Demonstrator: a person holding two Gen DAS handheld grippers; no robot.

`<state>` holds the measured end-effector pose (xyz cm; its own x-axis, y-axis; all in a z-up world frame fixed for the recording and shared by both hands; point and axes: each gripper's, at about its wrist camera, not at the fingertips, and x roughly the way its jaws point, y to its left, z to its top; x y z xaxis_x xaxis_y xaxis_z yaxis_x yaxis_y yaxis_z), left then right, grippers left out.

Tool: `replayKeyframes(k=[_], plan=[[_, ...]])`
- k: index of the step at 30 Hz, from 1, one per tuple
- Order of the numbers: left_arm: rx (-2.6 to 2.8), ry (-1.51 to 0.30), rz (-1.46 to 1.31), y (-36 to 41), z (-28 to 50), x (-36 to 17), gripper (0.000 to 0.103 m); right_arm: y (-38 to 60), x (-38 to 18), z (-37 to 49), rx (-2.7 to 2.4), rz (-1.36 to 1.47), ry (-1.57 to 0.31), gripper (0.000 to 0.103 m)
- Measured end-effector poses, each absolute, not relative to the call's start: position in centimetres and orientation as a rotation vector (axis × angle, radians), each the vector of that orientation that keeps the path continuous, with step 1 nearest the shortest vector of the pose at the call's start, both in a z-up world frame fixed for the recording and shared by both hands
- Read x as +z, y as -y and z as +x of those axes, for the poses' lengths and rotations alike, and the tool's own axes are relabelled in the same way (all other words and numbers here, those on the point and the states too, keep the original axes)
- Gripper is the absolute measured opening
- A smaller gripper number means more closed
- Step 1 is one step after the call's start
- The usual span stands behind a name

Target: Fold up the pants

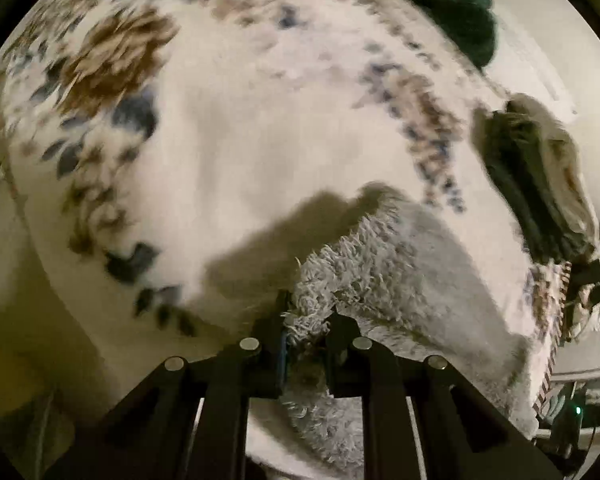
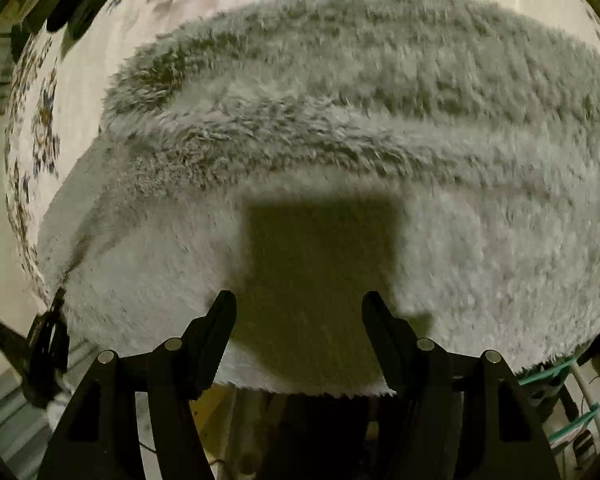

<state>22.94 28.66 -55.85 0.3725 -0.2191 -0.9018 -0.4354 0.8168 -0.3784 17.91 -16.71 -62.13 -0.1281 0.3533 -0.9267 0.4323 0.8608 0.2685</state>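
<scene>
On the flower-printed white bedspread (image 1: 228, 128), fluffy pale grey fleece pants (image 2: 340, 128) lying by its near edge, my left tongs (image 1: 308, 320) pinching a fleece corner, my right tongs (image 2: 299, 312) spread empty above them.

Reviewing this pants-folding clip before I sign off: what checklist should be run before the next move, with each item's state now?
1. Left gripper shut on the fluffy grey pants: ok, pile bunched between its jaws.
2. Right gripper open over the pants: ok, jaws apart, nothing between them.
3. Right gripper lined up on the near hem: cannot tell.
4. Pants lying flat: not ok, ridges across the cloth.
5. Floral bedspread beside the pants free for folding: ok.
6. Dark green garment apart from pants: ok.
</scene>
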Motion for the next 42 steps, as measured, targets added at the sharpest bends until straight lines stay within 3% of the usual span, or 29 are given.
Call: replayKeyframes(k=[4, 5, 7, 8, 9, 11, 16, 21, 24, 31, 36, 37, 38, 39, 42], plan=[[0.118, -1.272, -0.662, -27.9, 22.9, -55.4, 0.018, 17.0, -62.7, 15.7, -0.079, 0.644, -1.749, 0.068], [0.121, -1.293, -0.656, -27.6, 22.9, -55.0, 0.027, 17.4, -62.7, 15.0, -0.085, 0.671, -1.742, 0.068], [0.143, -1.321, -0.593, -26.4, 22.7, -53.2, 0.034, 18.6, -62.5, 14.0, -0.102, 0.709, -1.710, 0.075], [0.145, -1.329, -0.550, -25.6, 22.6, -52.3, 0.049, 20.2, -62.1, 12.9, -0.124, 0.727, -1.676, 0.089], [0.135, -1.332, -0.507, -24.5, 22.4, -51.2, 0.070, 21.1, -61.9, 12.4, -0.139, 0.744, -1.649, 0.098], [0.122, -1.330, -0.424, -22.3, 21.8, -49.6, 0.083, 23.9, -61.4, 10.8, -0.176, 0.806, -1.587, 0.098], [-0.007, -1.344, -0.210, -12.6, 21.4, -48.0, 0.083, 32.4, -59.3, 5.5, -0.314, 0.934, -1.403, 0.098], [-0.182, -1.445, -0.180, -1.2, 21.4, -51.4, 0.083, 44.9, -56.9, -2.5, -0.532, 0.959, -1.237, 0.097], [-0.253, -1.509, -0.143, 5.7, 21.3, -53.8, 0.083, 53.9, -56.4, -8.0, -0.637, 1.014, -1.141, 0.090], [-0.255, -1.640, -0.020, 14.2, 20.4, -59.5, 0.084, 67.7, -63.0, -15.7, -0.659, 1.317, -0.921, 0.089], [-0.241, -1.632, -0.007, 15.0, 20.9, -60.4, 0.103, 71.7, -64.7, -17.2, -0.604, 1.384, -0.773, 0.088], [-0.227, -1.635, 0.009, 15.3, 21.0, -60.6, 0.103, 72.2, -64.7, -17.3, -0.602, 1.383, -0.752, 0.085], [-0.220, -1.635, 0.018, 15.5, 21.1, -60.7, 0.103, 72.6, -64.3, -17.3, -0.599, 1.373, -0.724, 0.071], [-0.210, -1.637, 0.033, 15.8, 21.2, -60.9, 0.103, 73.2, -64.1, -17.4, -0.594, 1.363, -0.708, 0.065], [-0.181, -1.635, 0.063, 16.5, 21.4, -61.1, 0.103, 73.6, -63.1, -16.6, -0.551, 1.346, -0.657, 0.063]])
